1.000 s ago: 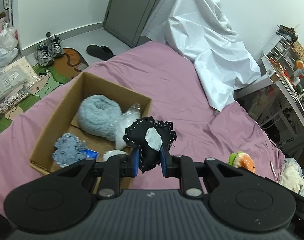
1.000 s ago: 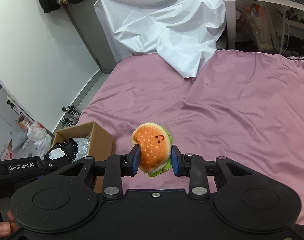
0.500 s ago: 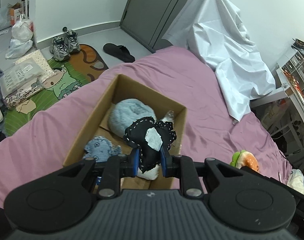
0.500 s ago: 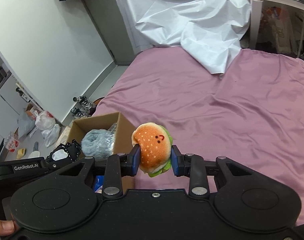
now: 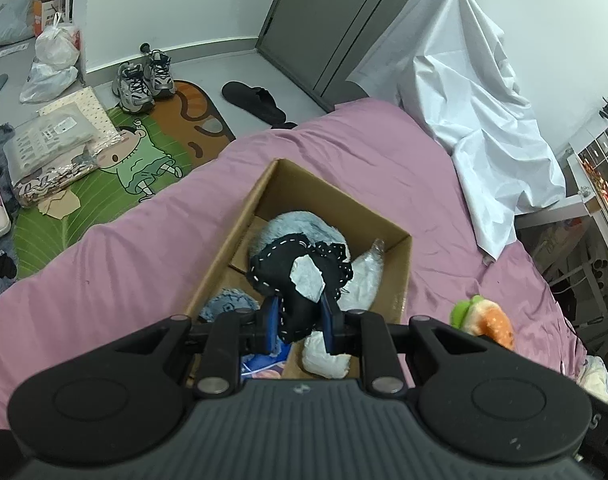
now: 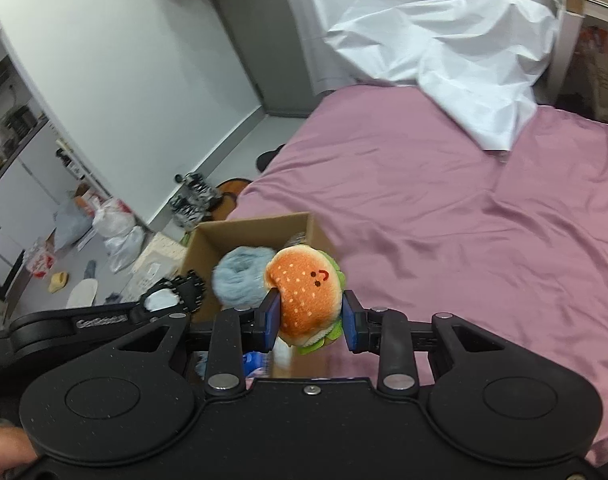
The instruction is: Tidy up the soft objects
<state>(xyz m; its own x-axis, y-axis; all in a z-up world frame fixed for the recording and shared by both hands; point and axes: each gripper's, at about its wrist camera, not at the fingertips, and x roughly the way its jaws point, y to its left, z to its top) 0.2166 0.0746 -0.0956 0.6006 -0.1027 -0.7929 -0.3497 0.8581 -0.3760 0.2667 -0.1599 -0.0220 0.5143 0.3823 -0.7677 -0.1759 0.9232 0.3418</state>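
My left gripper (image 5: 301,322) is shut on a black plush with white stitching (image 5: 299,272) and holds it above the open cardboard box (image 5: 239,224) on the pink bed. The box holds a grey-blue fluffy toy (image 5: 291,224), a small blue plush (image 5: 227,304) and white soft items (image 5: 360,276). My right gripper (image 6: 310,322) is shut on a burger plush (image 6: 306,292) at the box's right side (image 6: 259,224). The burger plush also shows in the left wrist view (image 5: 486,318), and the black plush in the right wrist view (image 6: 175,294).
The pink bed sheet (image 6: 444,208) spreads right of the box. A white sheet (image 5: 472,100) drapes at the bed's far end. Beside the bed, the floor holds sneakers (image 5: 143,78), a slipper (image 5: 255,98), a cartoon mat (image 5: 135,160) and bags (image 5: 55,52).
Both grippers have moved left toward the box with their plushes held. The black plush now hangs over the box's inside; the burger plush has come up to the box's right edge.
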